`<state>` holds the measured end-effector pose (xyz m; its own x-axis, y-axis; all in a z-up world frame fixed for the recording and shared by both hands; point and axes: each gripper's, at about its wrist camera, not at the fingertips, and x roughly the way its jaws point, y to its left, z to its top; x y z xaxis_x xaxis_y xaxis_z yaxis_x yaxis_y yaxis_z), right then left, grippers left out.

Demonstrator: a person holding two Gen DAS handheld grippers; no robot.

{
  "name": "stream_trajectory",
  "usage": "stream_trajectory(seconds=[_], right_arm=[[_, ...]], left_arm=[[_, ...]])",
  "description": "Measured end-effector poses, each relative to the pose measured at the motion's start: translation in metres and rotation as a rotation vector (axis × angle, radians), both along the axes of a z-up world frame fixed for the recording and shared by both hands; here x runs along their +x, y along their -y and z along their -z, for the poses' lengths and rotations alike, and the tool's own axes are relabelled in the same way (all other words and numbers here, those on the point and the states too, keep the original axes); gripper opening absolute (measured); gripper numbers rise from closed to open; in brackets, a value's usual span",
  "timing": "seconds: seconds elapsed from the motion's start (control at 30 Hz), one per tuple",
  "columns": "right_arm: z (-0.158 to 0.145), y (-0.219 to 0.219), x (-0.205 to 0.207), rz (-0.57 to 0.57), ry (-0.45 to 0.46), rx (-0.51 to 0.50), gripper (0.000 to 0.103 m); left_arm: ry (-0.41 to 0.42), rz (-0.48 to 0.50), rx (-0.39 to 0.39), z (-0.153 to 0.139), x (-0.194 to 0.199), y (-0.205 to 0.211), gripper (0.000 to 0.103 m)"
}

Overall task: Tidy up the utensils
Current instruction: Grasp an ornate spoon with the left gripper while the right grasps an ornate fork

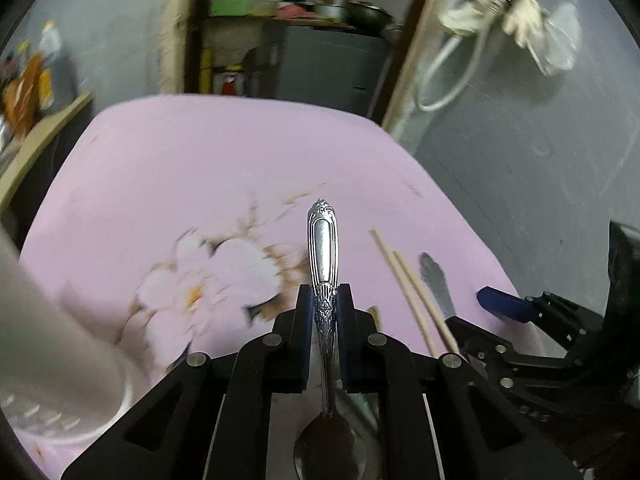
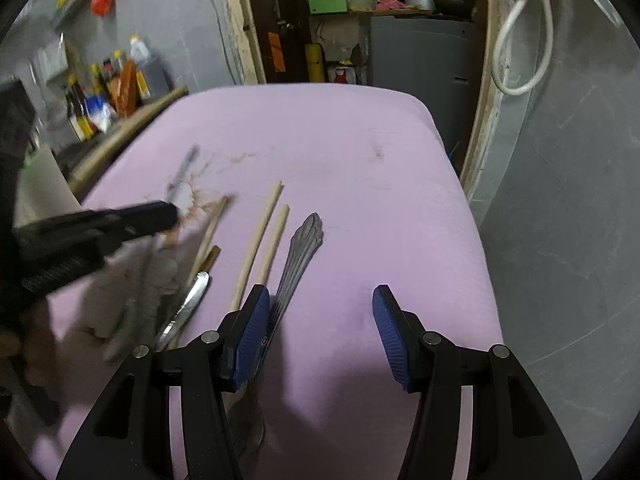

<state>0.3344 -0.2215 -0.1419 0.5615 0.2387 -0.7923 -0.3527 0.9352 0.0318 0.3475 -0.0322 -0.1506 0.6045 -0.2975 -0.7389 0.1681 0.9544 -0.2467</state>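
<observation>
We have the left gripper (image 1: 325,300) clenched on the ornate silver metal spoon (image 1: 322,248), its blue pads pinching the embossed neck of the handle, bowl hanging back toward the camera, handle tip raised over the pink flower-printed cloth on the bench (image 1: 180,168). The spoon is rigid and polished, so we judge it fairly light but slippery; gripping the narrow neck lets it pivot, so the flat, wider handle part would hold steadier. Our right gripper (image 2: 320,308) stands released, holding nothing, its left pad just beside a second patterned silver utensil handle (image 2: 300,252) lying on the cloth, next to the two pale wooden chopsticks (image 2: 264,236).
</observation>
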Motion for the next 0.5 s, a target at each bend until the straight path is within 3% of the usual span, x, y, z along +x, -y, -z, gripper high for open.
stream_trajectory(seconds=[0.2,0.27,0.3,0.5], right_arm=[[0.001,-0.015,0.009,0.000,0.001,-0.101,0.051],[0.000,-0.015,0.008,-0.002,-0.001,-0.115,0.037],[-0.001,-0.012,0.006,0.005,0.001,-0.127,0.021],[-0.004,0.018,0.009,0.067,-0.091,0.008,0.017]], left_arm=[[-0.077,-0.057,0.030,0.008,-0.004,-0.013,0.008],[-0.102,-0.065,0.037,0.010,-0.003,-0.014,0.008],[-0.108,-0.070,0.046,0.010,-0.003,-0.014,0.008],[-0.150,-0.052,0.077,0.016,0.000,-0.010,0.008]])
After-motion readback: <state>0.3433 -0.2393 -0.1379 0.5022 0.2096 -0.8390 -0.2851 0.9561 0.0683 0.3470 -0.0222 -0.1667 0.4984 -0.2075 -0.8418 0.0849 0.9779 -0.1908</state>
